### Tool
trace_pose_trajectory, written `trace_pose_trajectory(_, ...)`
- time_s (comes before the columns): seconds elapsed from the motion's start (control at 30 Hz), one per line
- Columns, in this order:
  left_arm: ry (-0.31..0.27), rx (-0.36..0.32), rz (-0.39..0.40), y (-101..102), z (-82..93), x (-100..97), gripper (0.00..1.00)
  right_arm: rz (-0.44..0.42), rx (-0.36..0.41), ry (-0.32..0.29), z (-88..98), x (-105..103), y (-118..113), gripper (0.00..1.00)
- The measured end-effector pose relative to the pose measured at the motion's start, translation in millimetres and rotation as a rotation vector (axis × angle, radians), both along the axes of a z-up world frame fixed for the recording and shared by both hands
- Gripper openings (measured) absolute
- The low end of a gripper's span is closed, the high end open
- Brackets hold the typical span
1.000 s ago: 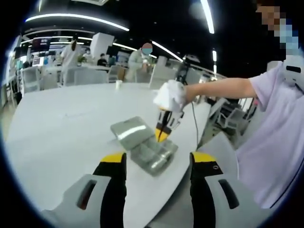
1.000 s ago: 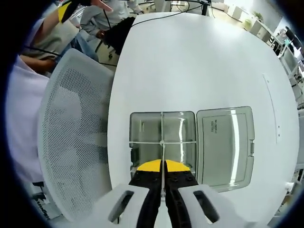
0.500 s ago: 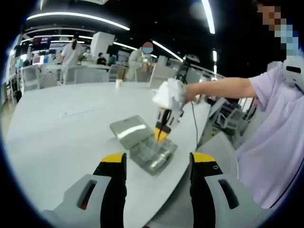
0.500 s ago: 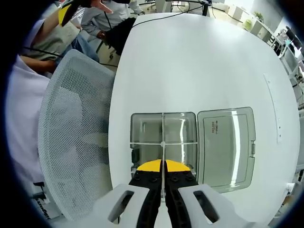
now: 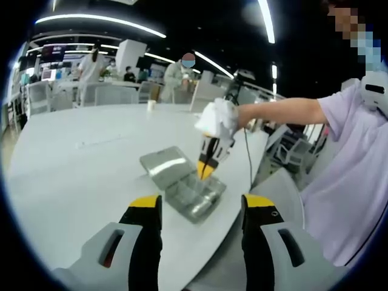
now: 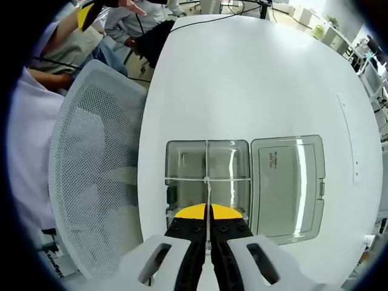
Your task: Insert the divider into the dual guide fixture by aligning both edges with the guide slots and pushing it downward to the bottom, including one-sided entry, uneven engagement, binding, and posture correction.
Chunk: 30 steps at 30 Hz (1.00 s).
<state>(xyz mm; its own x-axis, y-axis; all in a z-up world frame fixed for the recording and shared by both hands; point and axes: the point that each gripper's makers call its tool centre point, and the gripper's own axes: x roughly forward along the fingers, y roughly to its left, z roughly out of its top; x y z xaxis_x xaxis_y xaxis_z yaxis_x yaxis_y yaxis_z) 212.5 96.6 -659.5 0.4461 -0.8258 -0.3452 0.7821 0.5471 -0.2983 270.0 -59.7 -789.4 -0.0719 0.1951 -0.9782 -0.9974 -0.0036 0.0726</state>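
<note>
Little has changed since a second ago. The left hand-held gripper (image 5: 197, 209) still hovers with its jaws apart and holding nothing, short of the clear box (image 5: 185, 185) on the white surface (image 5: 79, 163). The right hand-held gripper (image 6: 208, 223) stays clamped on the thin divider (image 6: 208, 197), standing upright over the box's (image 6: 207, 179) middle, its lid (image 6: 286, 182) open alongside.

Long ceiling light strips (image 5: 97, 21) are glowing across a dark ceiling. A broad white table (image 6: 254, 79) is taking up the middle of the room, a white mesh chair (image 6: 91, 170) is standing beside it, and more desks and chairs (image 5: 115, 95) are lining the far side.
</note>
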Motion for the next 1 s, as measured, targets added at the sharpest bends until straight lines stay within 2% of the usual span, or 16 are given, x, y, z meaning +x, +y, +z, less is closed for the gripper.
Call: trace_pose_trajectory(1.0,0.015,-0.001,-0.002,-0.3,-4.5,3.4,0.49,0.004,0.005,0.012,-1.9,1.0,0.8,0.00)
